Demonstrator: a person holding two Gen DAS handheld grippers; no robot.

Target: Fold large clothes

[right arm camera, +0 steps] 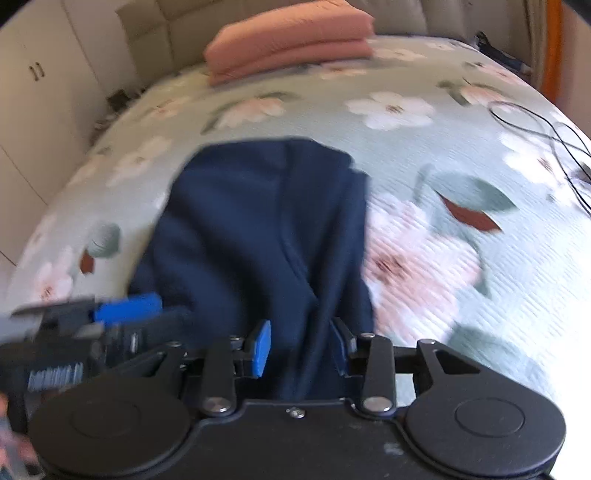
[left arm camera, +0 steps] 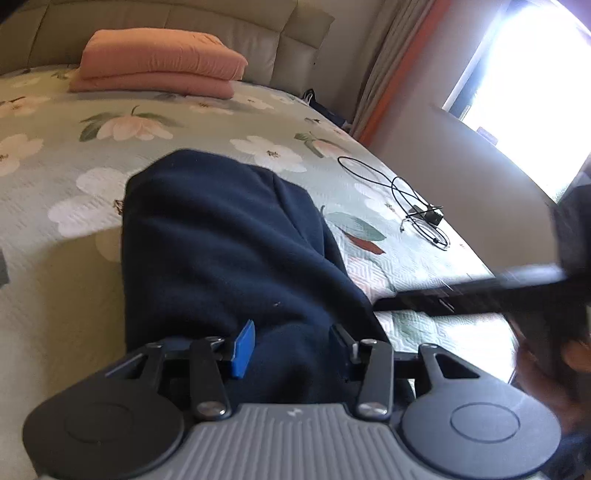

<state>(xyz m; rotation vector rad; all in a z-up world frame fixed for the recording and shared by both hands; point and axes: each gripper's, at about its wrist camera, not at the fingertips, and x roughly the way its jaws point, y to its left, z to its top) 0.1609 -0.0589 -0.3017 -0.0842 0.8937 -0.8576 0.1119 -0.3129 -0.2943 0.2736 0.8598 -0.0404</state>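
A navy blue garment (left arm camera: 221, 240) lies folded into a long bundle on the flowered bedspread (left arm camera: 55, 258). Its near end runs up between the fingers of my left gripper (left arm camera: 291, 343), whose pads are shut on the thick cloth. In the right wrist view the same garment (right arm camera: 251, 229) gathers into creases that meet between the pads of my right gripper (right arm camera: 301, 347), shut on that bunch. The right gripper (left arm camera: 402, 301) shows blurred at the garment's right edge in the left wrist view. The left gripper (right arm camera: 147, 317) appears at the left, its blue pad over the cloth's corner.
A folded salmon-pink blanket (left arm camera: 159, 62) rests by the padded headboard (left arm camera: 221, 22). A black cable with a small adapter (left arm camera: 424, 210) lies near the bed's right edge. Curtains and a bright window (left arm camera: 517, 92) stand to the right, and white cupboards (right arm camera: 40, 96) to the left.
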